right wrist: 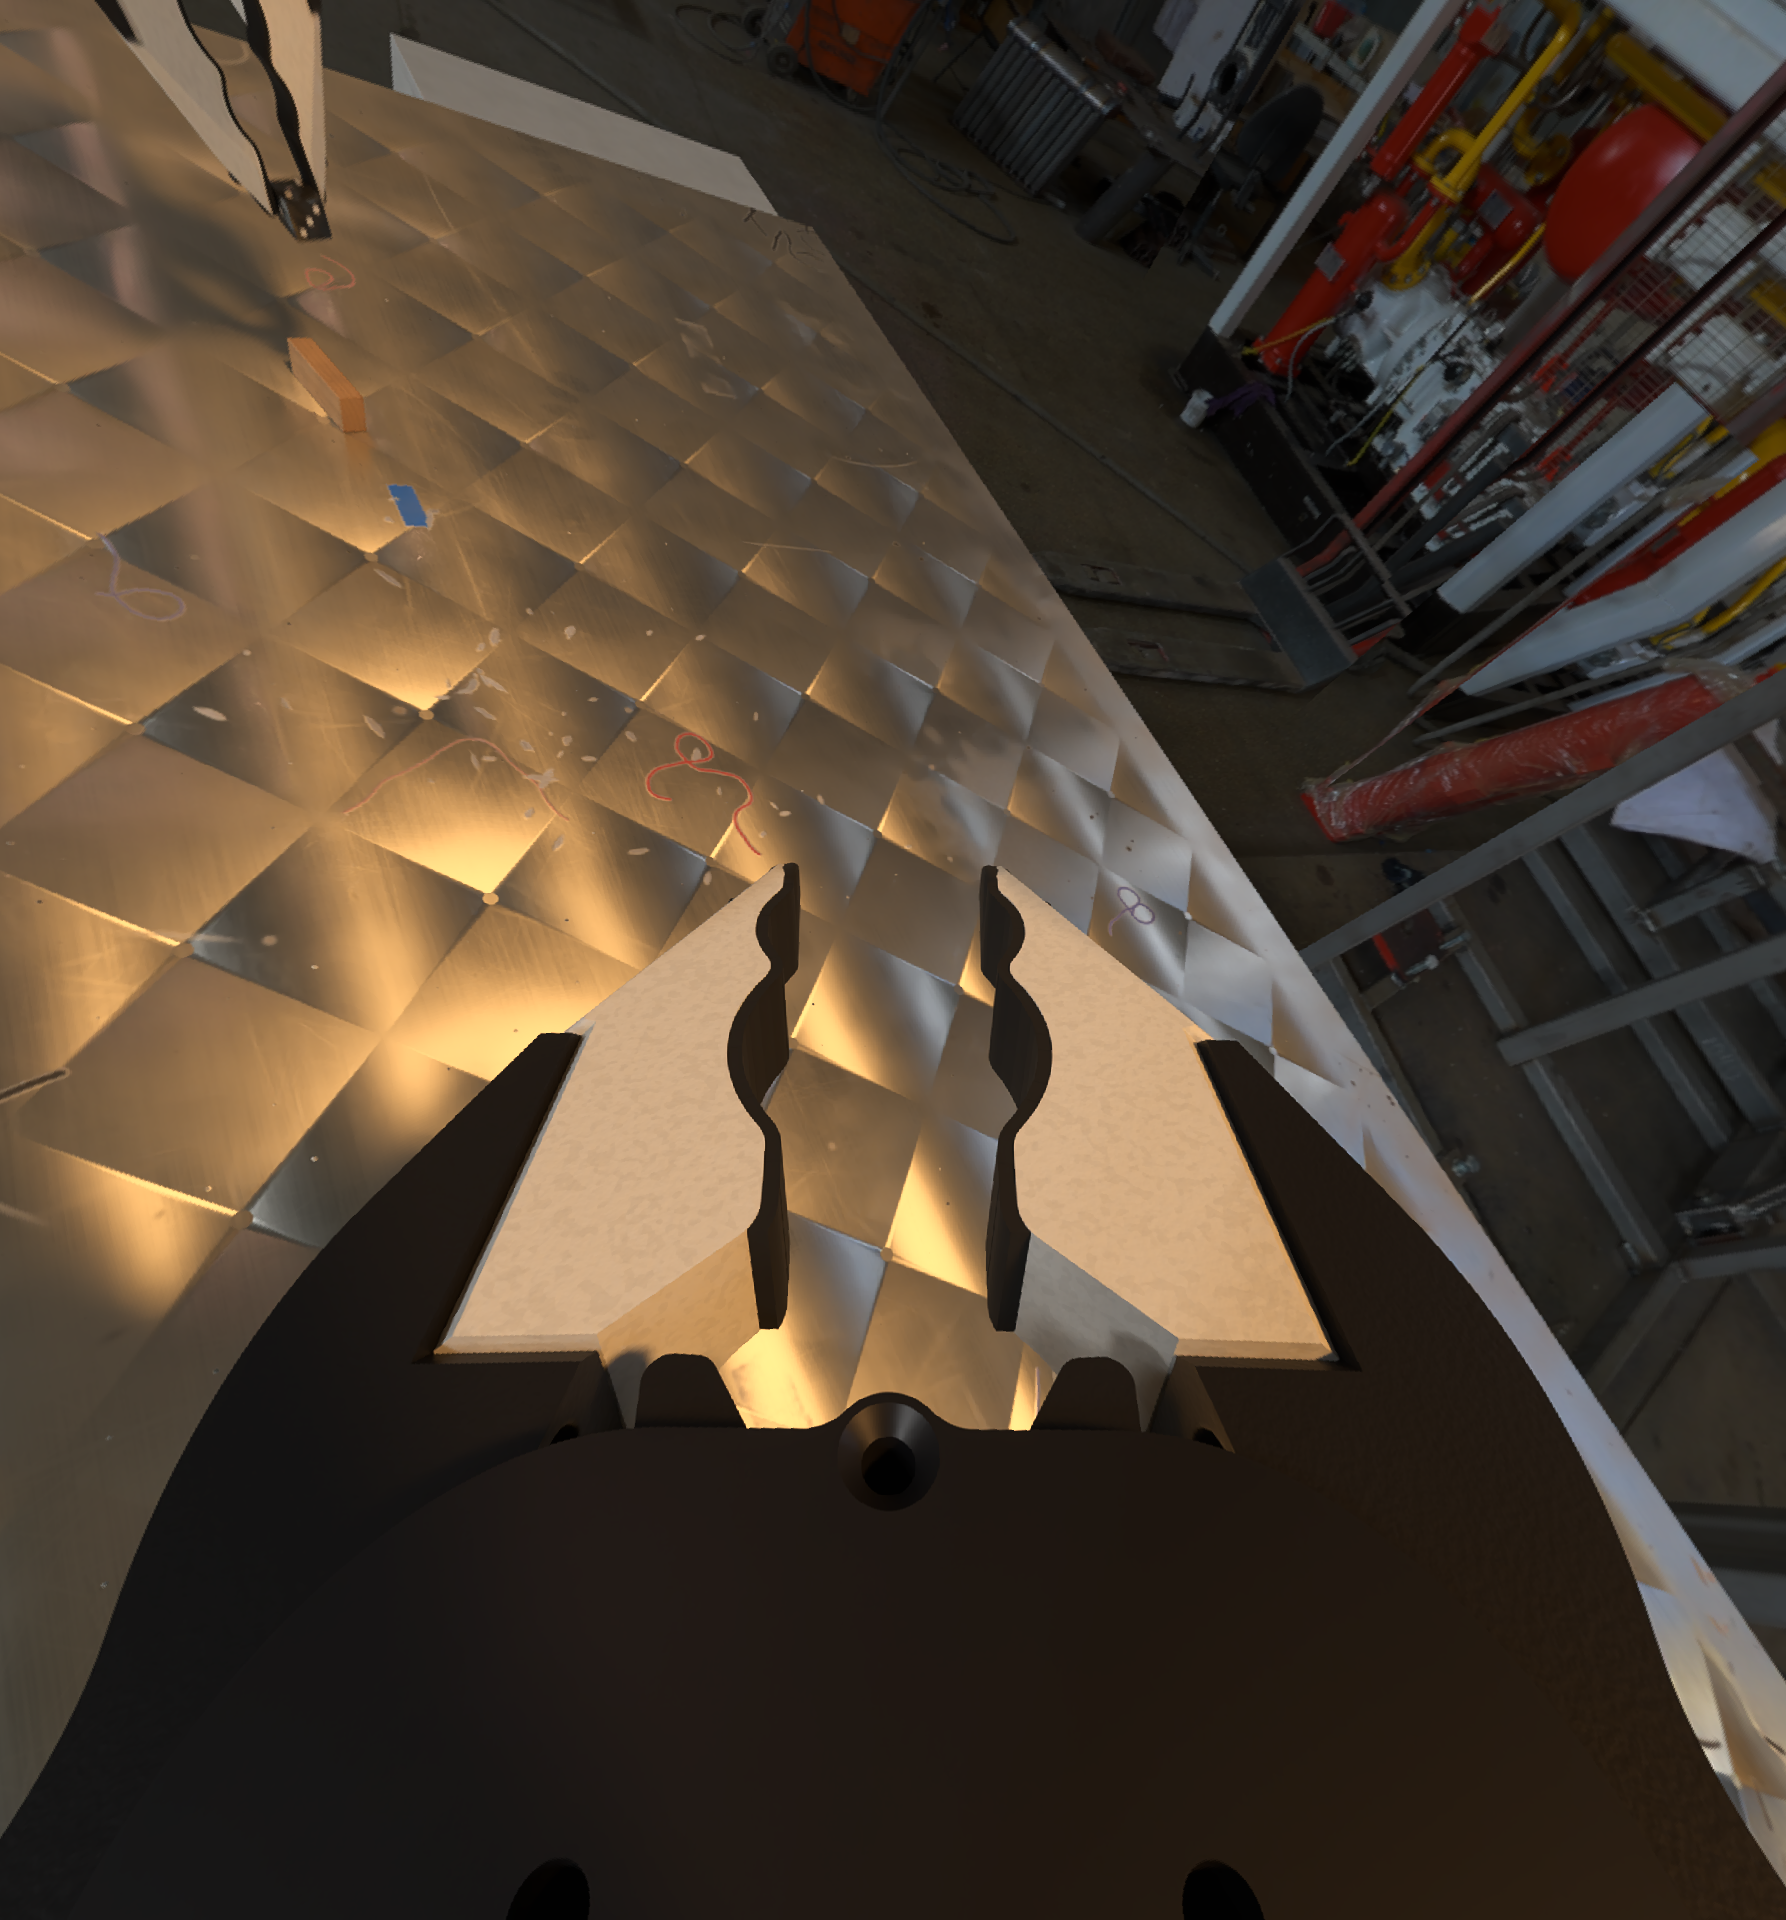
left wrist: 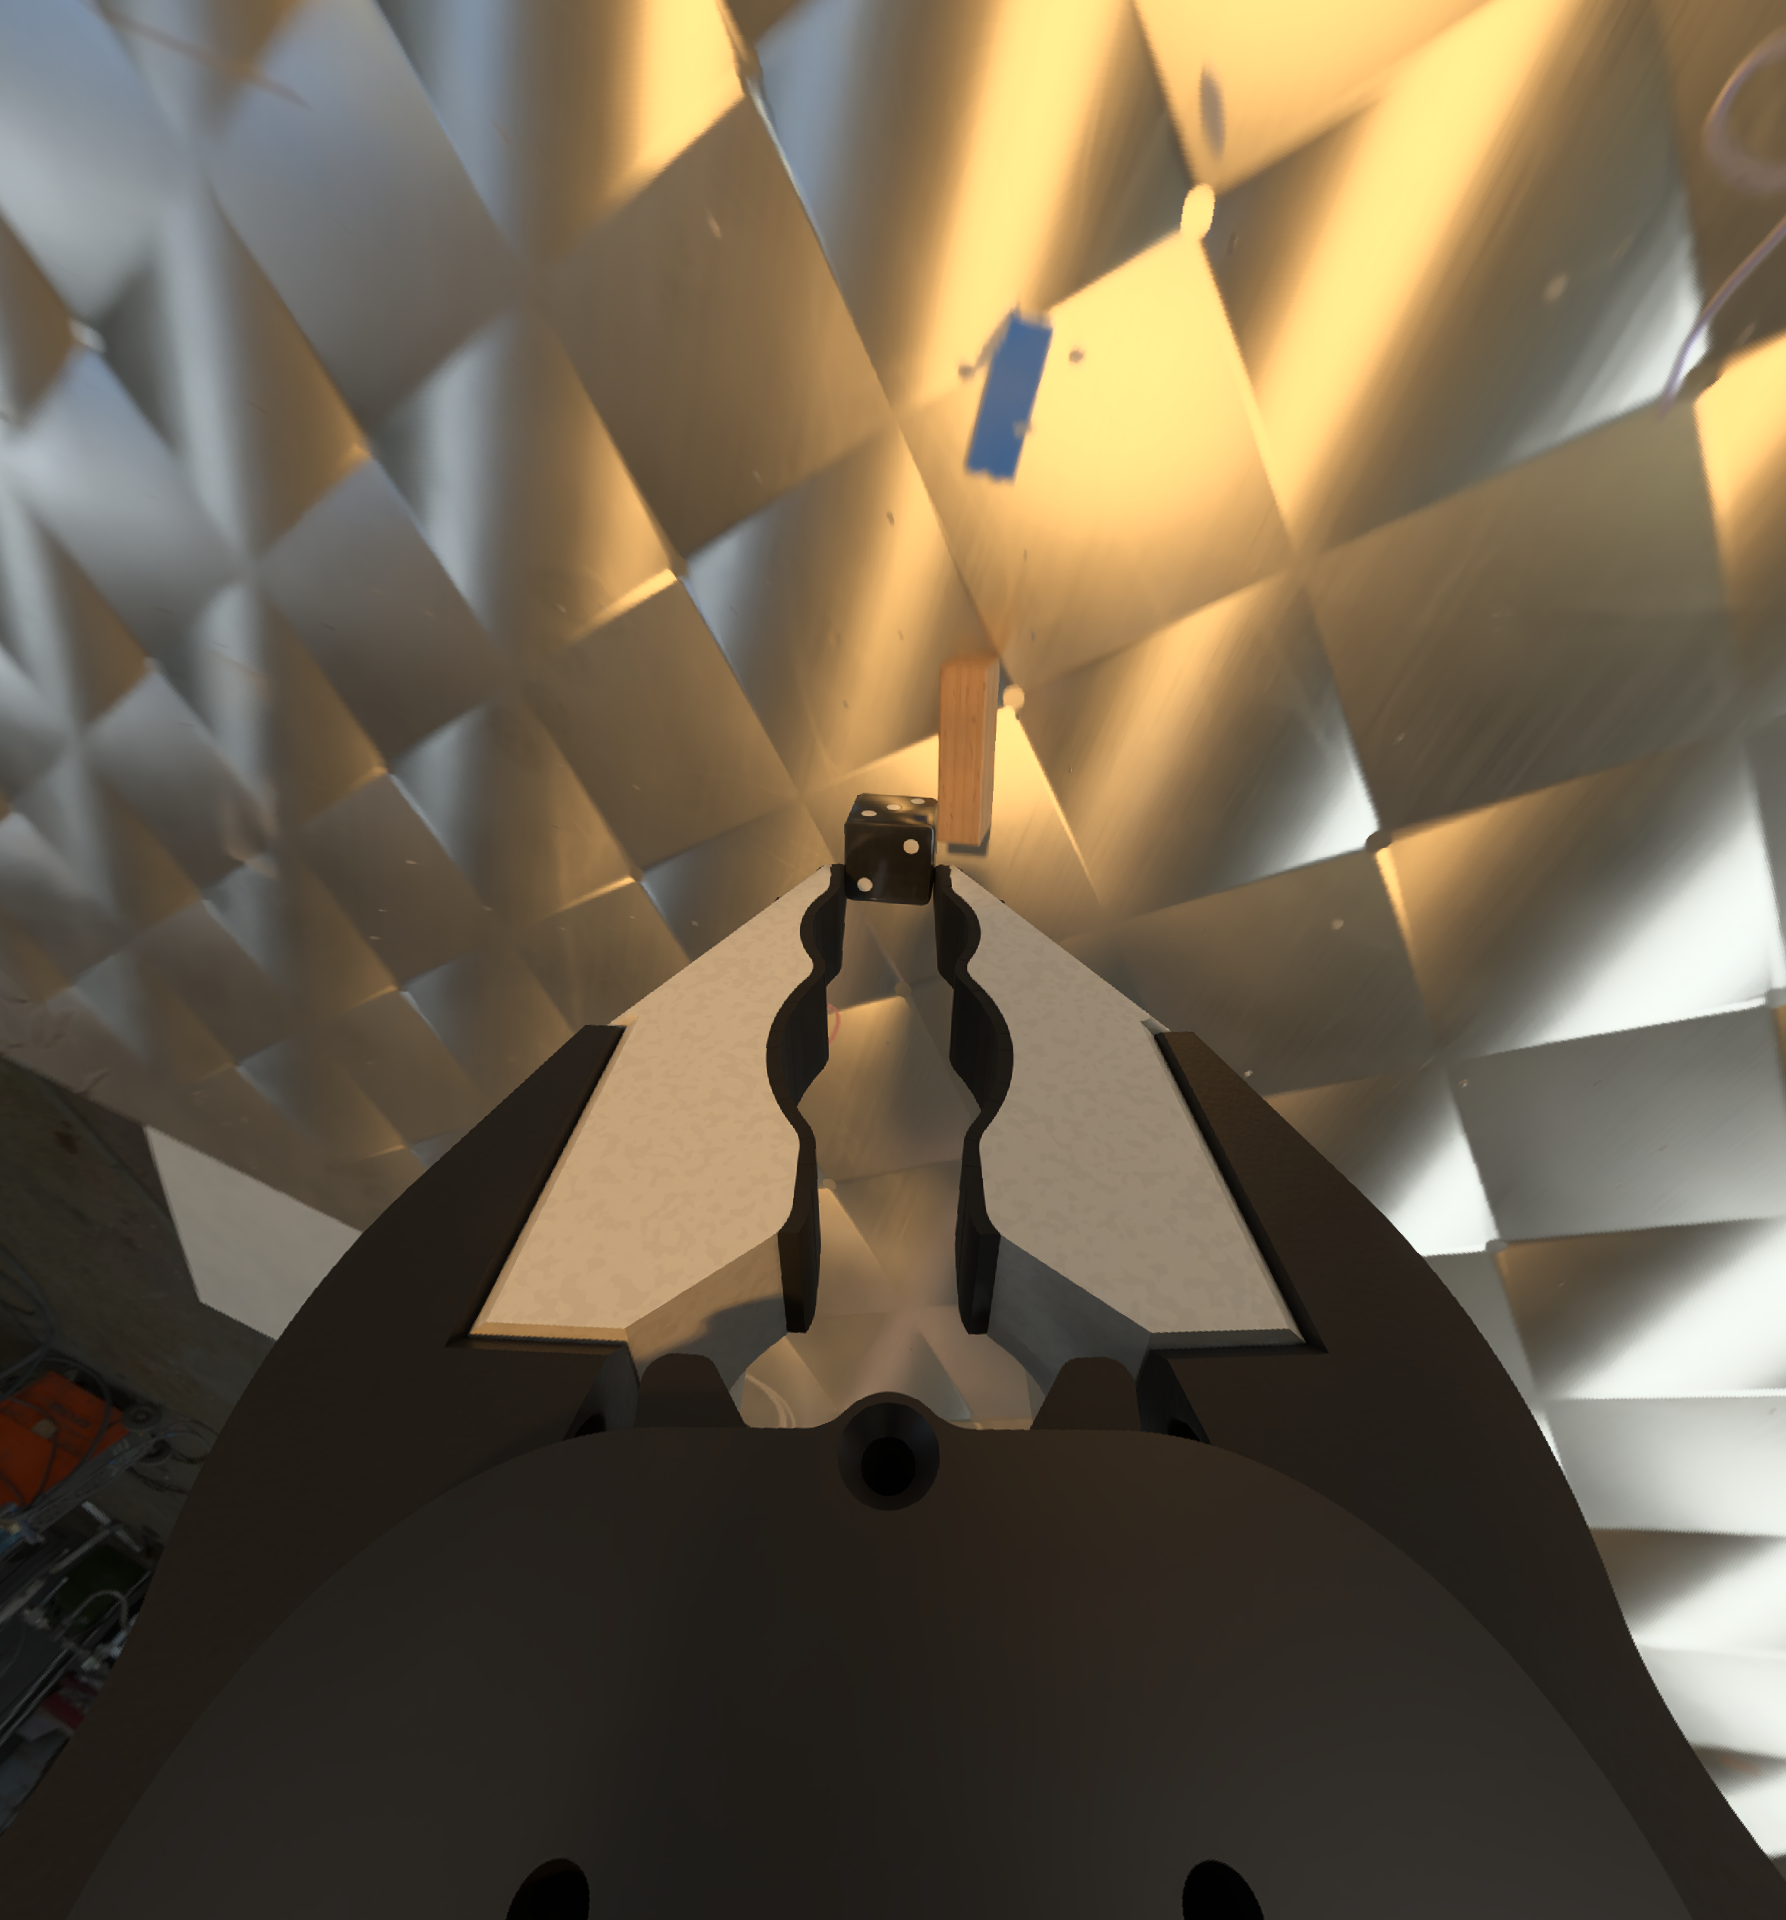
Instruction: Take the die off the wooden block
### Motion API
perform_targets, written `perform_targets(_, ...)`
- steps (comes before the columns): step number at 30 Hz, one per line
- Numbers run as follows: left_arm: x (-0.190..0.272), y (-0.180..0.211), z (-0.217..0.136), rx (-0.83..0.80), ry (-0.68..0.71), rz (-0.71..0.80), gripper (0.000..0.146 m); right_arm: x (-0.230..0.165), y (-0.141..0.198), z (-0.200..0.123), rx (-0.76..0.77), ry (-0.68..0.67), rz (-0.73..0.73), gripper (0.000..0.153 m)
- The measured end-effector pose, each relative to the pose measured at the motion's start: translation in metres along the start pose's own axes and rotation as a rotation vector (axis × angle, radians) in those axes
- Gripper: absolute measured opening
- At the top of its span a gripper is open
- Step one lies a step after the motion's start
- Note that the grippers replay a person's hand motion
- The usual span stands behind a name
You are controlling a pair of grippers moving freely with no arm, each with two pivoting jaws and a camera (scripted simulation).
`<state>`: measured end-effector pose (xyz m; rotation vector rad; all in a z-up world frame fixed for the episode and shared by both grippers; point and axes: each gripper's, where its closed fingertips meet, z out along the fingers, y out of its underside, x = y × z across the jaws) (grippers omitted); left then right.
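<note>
My left gripper (left wrist: 887, 878) is shut on a black die (left wrist: 891, 850) with white pips, held at the fingertips above the metal table. The wooden block (left wrist: 968, 767) lies on the table beyond the die, apart from it. In the right wrist view the left gripper (right wrist: 299, 213) hangs at the top left with the die (right wrist: 305, 214) in its tips, well above the wooden block (right wrist: 327, 383). My right gripper (right wrist: 889, 883) is open and empty, low over the table near its right edge.
The table (right wrist: 577, 582) is brushed metal with a diamond pattern and scribbled marks. A piece of blue tape (right wrist: 409, 505) lies near the block; it also shows in the left wrist view (left wrist: 1005, 400). The table's right edge (right wrist: 1232, 831) drops to a workshop floor with machinery.
</note>
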<state>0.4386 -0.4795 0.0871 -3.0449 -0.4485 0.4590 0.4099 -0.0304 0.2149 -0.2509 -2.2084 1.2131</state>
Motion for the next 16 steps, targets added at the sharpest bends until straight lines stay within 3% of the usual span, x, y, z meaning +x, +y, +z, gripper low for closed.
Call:
perform_targets(3, 0.005, -0.038, -0.035, 0.128, -0.054, -0.051, 0.017, 0.002, -0.006, -0.009, 0.008, 0.022, -0.022, 0.035)
perform_targets(8, 0.057, -0.165, -0.094, 0.436, -0.08, -0.132, 0.017, 0.017, -0.024, -0.05, 0.084, 0.116, -0.015, 0.035)
perform_targets(11, 0.108, -0.242, -0.099, 0.534, -0.038, -0.097, 0.017, 0.027, -0.026, -0.085, 0.106, 0.193, -0.006, 0.035)
perform_targets(16, 0.179, -0.362, -0.071, 0.678, 0.112, -0.023, 0.017, 0.033, -0.025, -0.129, 0.148, 0.244, 0.024, 0.034)
